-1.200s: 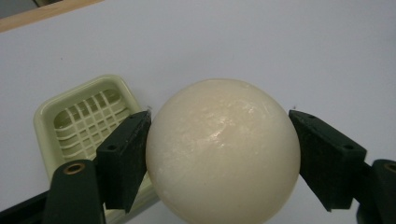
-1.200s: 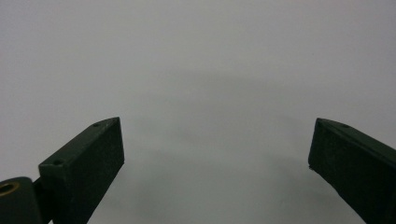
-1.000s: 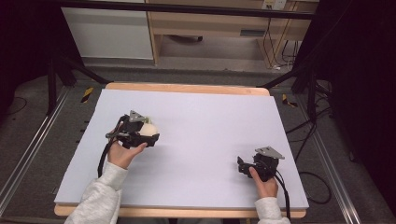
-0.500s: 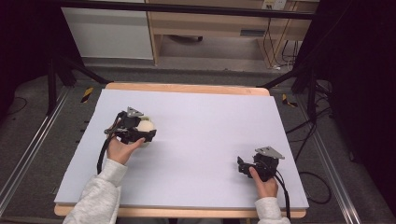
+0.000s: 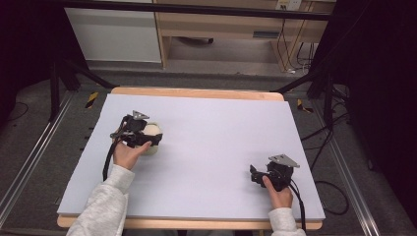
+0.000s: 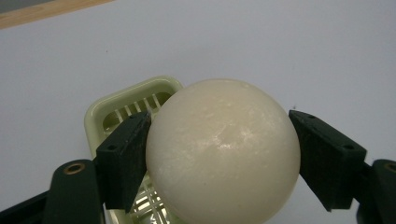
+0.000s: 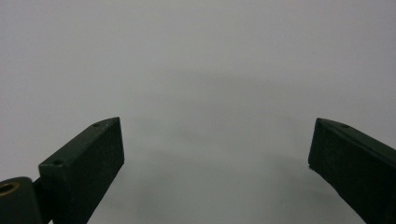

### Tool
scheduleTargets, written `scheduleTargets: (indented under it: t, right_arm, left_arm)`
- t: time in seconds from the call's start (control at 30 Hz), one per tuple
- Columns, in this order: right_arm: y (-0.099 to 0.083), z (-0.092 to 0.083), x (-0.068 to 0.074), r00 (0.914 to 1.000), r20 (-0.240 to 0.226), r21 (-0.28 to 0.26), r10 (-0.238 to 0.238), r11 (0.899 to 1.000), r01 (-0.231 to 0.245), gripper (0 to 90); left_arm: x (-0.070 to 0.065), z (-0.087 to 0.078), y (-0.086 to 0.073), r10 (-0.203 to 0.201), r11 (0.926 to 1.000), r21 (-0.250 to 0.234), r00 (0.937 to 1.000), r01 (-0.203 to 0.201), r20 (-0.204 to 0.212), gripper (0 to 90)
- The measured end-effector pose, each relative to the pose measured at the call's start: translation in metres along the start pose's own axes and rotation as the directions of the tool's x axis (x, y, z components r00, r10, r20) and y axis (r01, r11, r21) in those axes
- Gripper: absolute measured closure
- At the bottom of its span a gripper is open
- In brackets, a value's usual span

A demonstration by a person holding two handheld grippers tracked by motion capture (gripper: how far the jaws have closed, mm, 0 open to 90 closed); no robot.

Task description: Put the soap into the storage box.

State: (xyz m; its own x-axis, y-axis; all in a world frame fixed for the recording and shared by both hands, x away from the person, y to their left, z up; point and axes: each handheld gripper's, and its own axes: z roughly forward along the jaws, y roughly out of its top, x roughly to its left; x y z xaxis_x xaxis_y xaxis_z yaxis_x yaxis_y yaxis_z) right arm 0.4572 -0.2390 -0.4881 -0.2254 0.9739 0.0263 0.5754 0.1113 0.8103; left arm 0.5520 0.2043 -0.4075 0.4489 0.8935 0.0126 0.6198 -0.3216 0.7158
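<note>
The left claw is sitting toward the left edge of the surface, gripped from behind by the left hand, its jaws pressing on both sides of a cream ball. The right claw is resting near the front right corner, jaws spread wide with nothing between them, the right hand holding it low.

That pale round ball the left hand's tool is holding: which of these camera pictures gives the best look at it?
The left gripper view: the cream ball sits large and close between the two black jaws, above a pale green slotted basket. In the high view the ball is a small pale spot, partly hidden by the left gripper. The right gripper view shows bare table.
</note>
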Motion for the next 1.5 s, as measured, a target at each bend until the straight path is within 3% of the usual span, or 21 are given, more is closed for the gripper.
scheduleTargets:
  t: [0.9, 1.5]
  right_arm:
    - [0.0, 0.0, 0.0, 1.0, -0.001, 0.002, -0.003, 1.0, 0.003, 3.9]
    - [0.0, 0.0, 0.0, 1.0, -0.002, 0.002, -0.004, 1.0, 0.004, 3.9]
  left_arm:
    - [0.024, 0.018, -0.007, -0.028, 0.9985, 0.045, 0.998, 0.031, -0.057, 24.0]
    - [0.029, 0.027, -0.014, -0.036, 0.9964, 0.074, 0.9974, 0.041, -0.062, 24.0]
